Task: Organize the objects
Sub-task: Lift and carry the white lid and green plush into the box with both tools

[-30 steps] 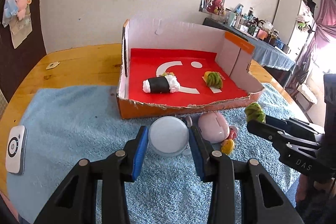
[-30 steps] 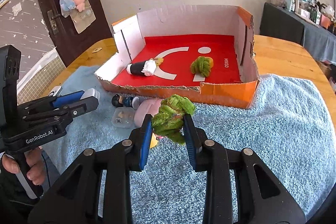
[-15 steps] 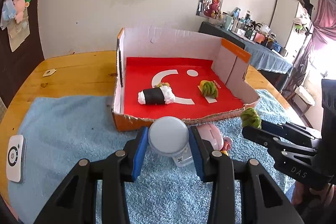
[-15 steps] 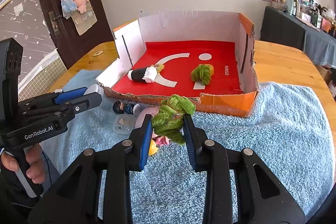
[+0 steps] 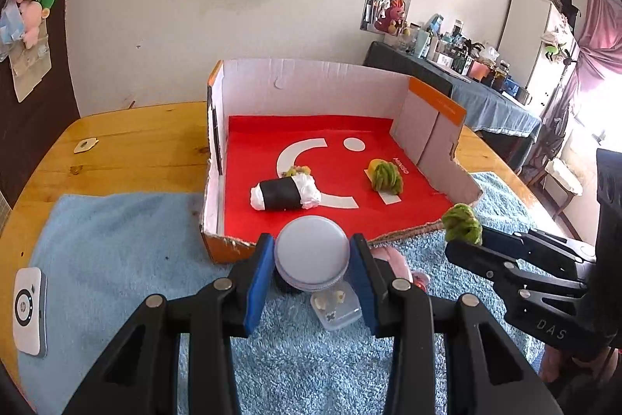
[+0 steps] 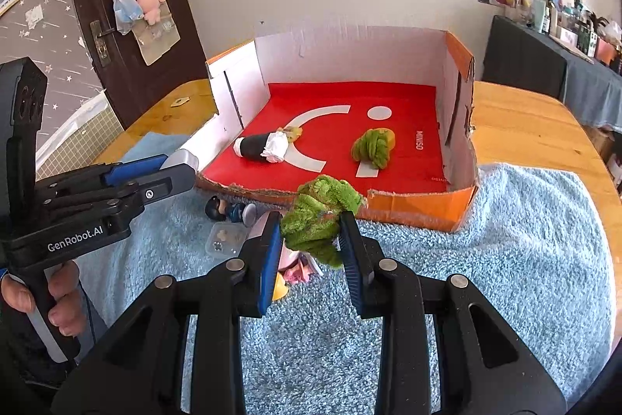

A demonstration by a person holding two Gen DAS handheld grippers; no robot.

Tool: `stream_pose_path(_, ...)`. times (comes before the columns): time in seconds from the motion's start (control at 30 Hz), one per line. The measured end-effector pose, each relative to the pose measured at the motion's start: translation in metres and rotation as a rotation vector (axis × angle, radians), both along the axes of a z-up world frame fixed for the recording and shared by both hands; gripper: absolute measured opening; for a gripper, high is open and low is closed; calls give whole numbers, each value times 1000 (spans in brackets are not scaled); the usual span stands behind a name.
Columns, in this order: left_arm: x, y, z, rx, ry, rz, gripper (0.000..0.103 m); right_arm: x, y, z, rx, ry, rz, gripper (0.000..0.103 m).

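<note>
My left gripper (image 5: 311, 251) is shut on a round pale-blue tin (image 5: 311, 247), held above the towel just before the front edge of the cardboard box (image 5: 311, 88). My right gripper (image 6: 311, 224) is shut on a green plush toy (image 6: 318, 212), held near the box's front wall (image 6: 420, 209). It also shows in the left wrist view (image 5: 462, 224). Inside the box lie a sushi roll toy (image 5: 285, 195) and another green plush (image 5: 385, 175).
On the blue towel (image 6: 505, 259) lie a clear small case (image 5: 336, 306), a pink round toy (image 5: 392, 259), a small figure (image 6: 229, 211) and a yellow piece (image 6: 280, 292). A white device (image 5: 27, 310) lies at the towel's left. The wooden table (image 5: 128, 150) surrounds it.
Both grippers have risen and moved toward the box, carrying the tin and the green plush. The clear case under the tin has come into view.
</note>
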State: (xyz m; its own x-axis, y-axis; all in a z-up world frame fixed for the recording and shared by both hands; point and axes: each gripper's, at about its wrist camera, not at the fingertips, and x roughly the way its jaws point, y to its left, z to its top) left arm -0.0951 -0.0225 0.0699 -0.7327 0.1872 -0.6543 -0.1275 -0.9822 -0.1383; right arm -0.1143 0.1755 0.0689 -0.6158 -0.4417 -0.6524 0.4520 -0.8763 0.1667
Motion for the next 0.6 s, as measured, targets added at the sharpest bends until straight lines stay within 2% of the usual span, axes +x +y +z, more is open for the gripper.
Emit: stream_pose_path(0.6,-21,2,5,0,-14,3,41,-25,-5,9,12,7,6,28)
